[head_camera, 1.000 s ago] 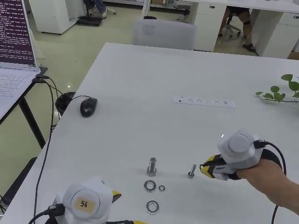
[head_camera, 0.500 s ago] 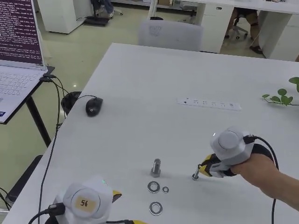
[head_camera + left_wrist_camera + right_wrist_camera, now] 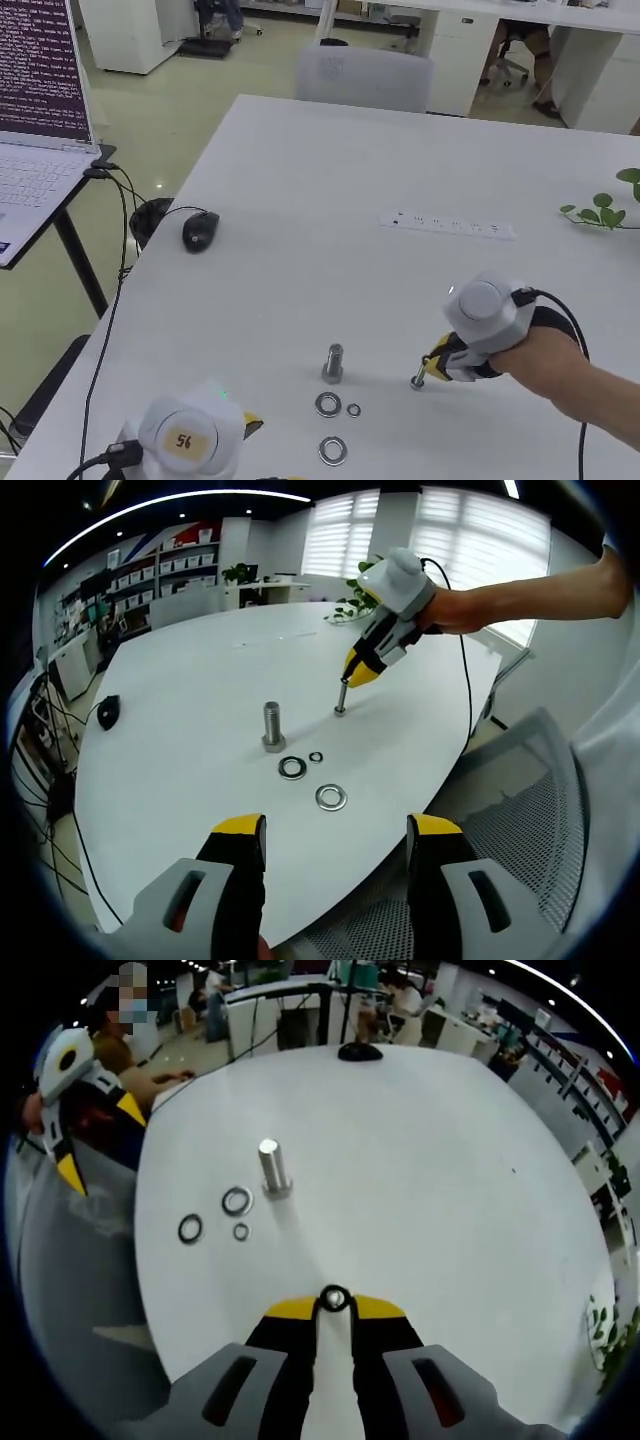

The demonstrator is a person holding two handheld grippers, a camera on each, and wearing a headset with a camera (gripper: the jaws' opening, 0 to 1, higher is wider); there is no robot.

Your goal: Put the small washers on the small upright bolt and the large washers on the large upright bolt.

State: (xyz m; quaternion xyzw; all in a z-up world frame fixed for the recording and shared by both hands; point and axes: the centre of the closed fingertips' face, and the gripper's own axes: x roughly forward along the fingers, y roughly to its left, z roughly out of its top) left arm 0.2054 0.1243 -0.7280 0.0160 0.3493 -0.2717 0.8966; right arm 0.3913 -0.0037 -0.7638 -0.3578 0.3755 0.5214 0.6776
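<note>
Head view, right gripper (image 3: 430, 368): pinching the small bolt (image 3: 418, 378), upright near the tabletop's (image 3: 300, 200) near edge.
Head view, large bolt (image 3: 332, 363): upright beside it; large washers (image 3: 328, 404) and small washer (image 3: 353, 410) flat, nearer that edge.
Left gripper view, left gripper (image 3: 335, 850): jaws spread, empty.
Right gripper view, small bolt: top between tips.

A black computer mouse (image 3: 199, 231) lies near the left edge of the white workbench (image 3: 300, 170), its black cable (image 3: 118, 285) trailing over that edge. A white power strip (image 3: 447, 226) lies farther back. Green leafy plant sprigs (image 3: 605, 210) reach in at the right. An open laptop (image 3: 30, 165) sits on a side stand to the left, and a grey chair (image 3: 362, 78) stands behind the workbench.
</note>
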